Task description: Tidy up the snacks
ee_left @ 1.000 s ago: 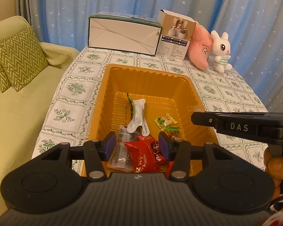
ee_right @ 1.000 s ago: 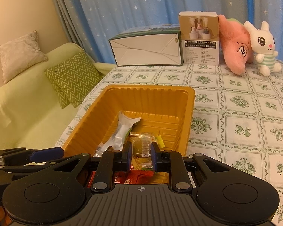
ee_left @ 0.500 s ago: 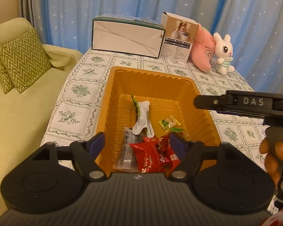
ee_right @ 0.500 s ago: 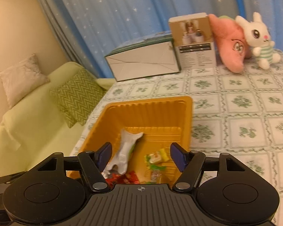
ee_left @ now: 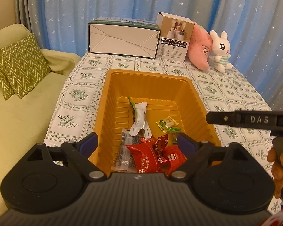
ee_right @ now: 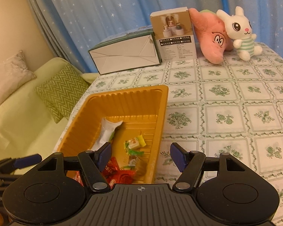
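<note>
An orange tray (ee_left: 149, 79) sits on the tablecloth and holds several snacks. Among them are red packets (ee_left: 147, 156), a white wrapper (ee_left: 139, 120), a yellow-green candy (ee_left: 167, 123) and a clear packet (ee_left: 124, 150). My left gripper (ee_left: 136, 141) hovers over the tray's near end. Its jaws are opening, and the red packets lie loose below them with nothing gripped. My right gripper (ee_right: 141, 152) is open and empty above the tray's right rim (ee_right: 160, 131). Under it are the yellow candy (ee_right: 134, 143) and a small clear candy (ee_right: 134, 160). One right gripper finger (ee_left: 235, 118) reaches in beside the tray.
Along the table's far edge stand a long white-and-green box (ee_left: 122, 39), a small tan box (ee_left: 174, 35), a pink plush (ee_left: 200, 50) and a white rabbit plush (ee_left: 220, 50). To the left is a yellow-green sofa with a zigzag cushion (ee_left: 17, 66). A hand (ee_left: 279, 162) holds the right gripper.
Both grippers opened. The right one let go of a small clear candy, which now lies in the tray, and shifted right over the rim. The left one's jaws widened above the red packets.
</note>
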A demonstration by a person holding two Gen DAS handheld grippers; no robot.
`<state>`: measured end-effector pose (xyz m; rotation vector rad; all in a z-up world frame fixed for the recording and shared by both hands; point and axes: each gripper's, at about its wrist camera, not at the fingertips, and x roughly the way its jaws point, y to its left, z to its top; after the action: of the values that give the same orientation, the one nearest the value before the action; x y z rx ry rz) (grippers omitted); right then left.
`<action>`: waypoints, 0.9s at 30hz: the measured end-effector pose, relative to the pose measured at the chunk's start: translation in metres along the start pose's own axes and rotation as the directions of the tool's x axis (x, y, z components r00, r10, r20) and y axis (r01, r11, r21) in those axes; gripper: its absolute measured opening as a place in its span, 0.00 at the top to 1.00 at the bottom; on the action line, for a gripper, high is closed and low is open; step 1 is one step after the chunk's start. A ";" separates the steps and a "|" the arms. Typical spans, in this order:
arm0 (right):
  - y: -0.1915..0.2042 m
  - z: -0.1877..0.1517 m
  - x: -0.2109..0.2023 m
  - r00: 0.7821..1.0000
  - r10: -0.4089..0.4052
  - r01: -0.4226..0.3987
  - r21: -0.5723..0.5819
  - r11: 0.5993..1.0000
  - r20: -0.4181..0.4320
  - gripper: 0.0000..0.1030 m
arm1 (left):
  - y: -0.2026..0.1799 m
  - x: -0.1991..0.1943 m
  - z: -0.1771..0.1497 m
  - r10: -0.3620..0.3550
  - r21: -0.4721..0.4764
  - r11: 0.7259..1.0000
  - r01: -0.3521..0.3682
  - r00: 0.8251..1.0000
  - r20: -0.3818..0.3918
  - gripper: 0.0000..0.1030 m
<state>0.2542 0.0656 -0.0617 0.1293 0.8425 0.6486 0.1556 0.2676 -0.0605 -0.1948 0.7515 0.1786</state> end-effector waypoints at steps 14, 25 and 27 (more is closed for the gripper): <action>0.007 -0.016 -0.031 0.999 -0.037 0.037 -0.039 0.999 -0.008 0.30 | -0.003 -0.026 0.006 0.054 0.006 0.999 -0.054 0.998 0.026 0.00; 0.019 -0.017 -0.078 0.998 -0.055 0.057 -0.069 0.996 0.029 0.25 | -0.013 -0.074 0.010 0.086 -0.019 0.996 -0.085 0.995 0.055 0.00; 0.019 -0.019 -0.087 0.998 -0.058 0.060 -0.074 0.995 0.034 0.24 | -0.016 -0.084 0.006 0.098 -0.017 0.995 -0.097 0.993 0.068 0.00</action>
<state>0.1888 0.0278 -0.0111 0.0467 0.7875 0.6201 0.1025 0.2456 0.0038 -0.1638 0.6915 0.2819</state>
